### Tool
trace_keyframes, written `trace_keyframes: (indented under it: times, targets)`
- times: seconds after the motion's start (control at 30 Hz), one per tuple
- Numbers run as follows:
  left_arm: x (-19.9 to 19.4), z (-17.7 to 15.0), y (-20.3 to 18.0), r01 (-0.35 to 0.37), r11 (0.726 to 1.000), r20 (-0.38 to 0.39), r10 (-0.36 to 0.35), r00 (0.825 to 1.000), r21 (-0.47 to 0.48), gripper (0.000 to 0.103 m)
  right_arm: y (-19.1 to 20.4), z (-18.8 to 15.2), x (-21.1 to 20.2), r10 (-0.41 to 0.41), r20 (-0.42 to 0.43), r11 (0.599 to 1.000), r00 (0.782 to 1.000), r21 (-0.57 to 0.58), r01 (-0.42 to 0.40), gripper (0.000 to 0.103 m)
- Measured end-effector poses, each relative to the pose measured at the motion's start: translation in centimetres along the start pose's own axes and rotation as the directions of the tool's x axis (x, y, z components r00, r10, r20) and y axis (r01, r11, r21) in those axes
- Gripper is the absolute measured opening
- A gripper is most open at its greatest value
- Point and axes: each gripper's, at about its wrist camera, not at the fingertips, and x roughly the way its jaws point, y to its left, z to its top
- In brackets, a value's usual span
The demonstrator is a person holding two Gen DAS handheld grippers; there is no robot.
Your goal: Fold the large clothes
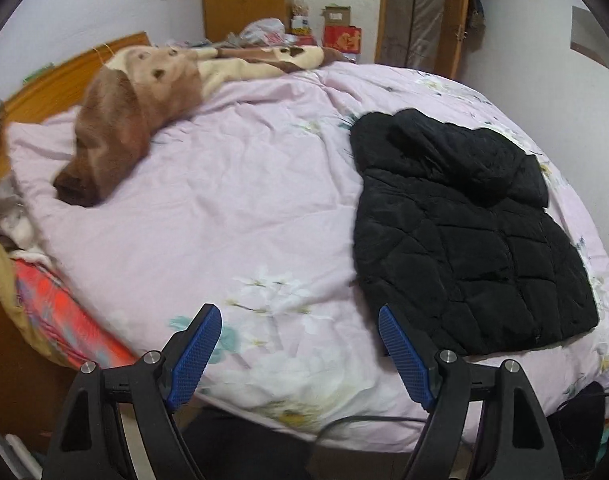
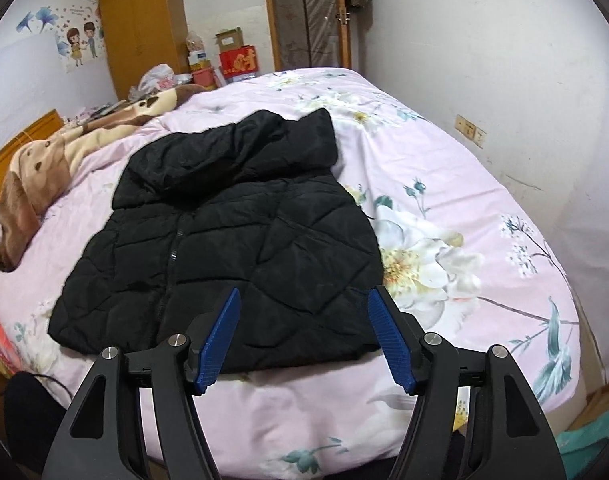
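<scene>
1. Covered wall to wall by a pink floral quilt [image 2: 444, 184], the bed served as the working surface; rumpled in places, otherwise fairly flat where the garment lay.
2. Heaped toward the headboard side, well apart from the garment: a brown-and-cream blanket [image 1: 136, 100], no part of the job.
3. Spread front-up near the quilt's near edge: a black quilted jacket [image 2: 224, 240], zipped down the middle, hood [image 2: 240, 152] lying toward the far side, hem nearest the cameras. Sleeves not visible on either side (probably tucked under or across already, though impossible to confirm).
4. Judged as an intermediate stage: body narrowed to a rectangle, lengthwise fold not yet made.
5. Hovered just above the hem's right part, the right gripper [image 2: 302, 312], jaws spread wide, nothing held.
6. Hung to the left of the jacket over bare quilt, the left gripper [image 1: 300, 328], likewise released and empty, right pad just beside the hem's left corner.
7. Called for next, by this reading: 2 pinches at the 2 hem corners, through the puffy layers, then a lift toward the hood.
</scene>
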Motion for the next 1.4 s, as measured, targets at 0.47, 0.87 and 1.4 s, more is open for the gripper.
trace_keyframes:
  times: [0.47, 0.87, 1.4]
  targets:
    - [10.2, -2.2, -6.6, 0.169, 0.985, -0.153, -0.170, 0.973, -0.020, 0.081, -2.9, -2.8, 5.9, -0.069, -0.140, 0.997, 0.988, 0.028, 0.074, 0.074]
    - [13.3, -2.5, -7.3, 0.111, 0.991, -0.220, -0.123, 0.968, -0.069, 0.080, -4.0, -3.0, 9.1, -0.035, -0.185, 0.997, 0.982, 0.066, 0.048, 0.074]
    - [11.1, -1.7, -8.8, 0.130, 0.991, -0.191, -0.135, 0.972, -0.036, 0.027, -2.2, -2.5, 8.0, -0.057, -0.160, 0.998, 0.986, -0.009, 0.056, 0.017]
